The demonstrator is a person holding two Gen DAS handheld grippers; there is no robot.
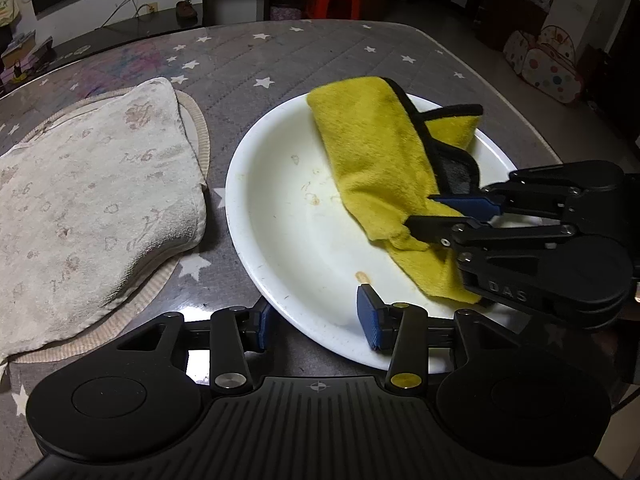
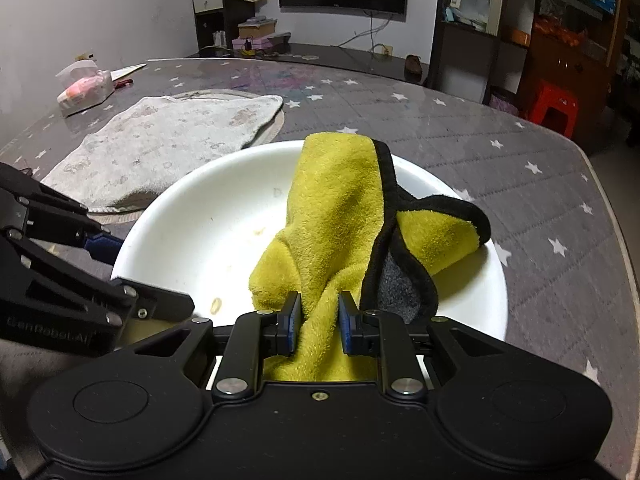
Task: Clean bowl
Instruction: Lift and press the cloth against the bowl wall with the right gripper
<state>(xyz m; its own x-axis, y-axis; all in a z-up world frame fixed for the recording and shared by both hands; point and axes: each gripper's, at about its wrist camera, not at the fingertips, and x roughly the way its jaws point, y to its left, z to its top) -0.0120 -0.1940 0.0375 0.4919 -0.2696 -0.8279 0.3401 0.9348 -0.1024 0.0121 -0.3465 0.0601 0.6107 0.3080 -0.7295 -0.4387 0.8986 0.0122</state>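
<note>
The white bowl (image 1: 304, 240) sits on the starred surface (image 1: 280, 52), smeared with small brownish spots; it looks rigid, smooth and likely slippery, so its thin rim is the sensible place to steady it. The left gripper (image 1: 318, 320) straddles the near rim, jaws partly spread, and whether its pads press cannot be told. The right gripper (image 2: 320, 322) pinches a soft yellow cloth (image 2: 340, 216) lying inside. A pale towel (image 1: 92, 200) lies just beside the bowl.

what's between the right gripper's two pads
A bunched fold of the yellow cloth, pinched by the right gripper; it shows in the right wrist view.
</note>
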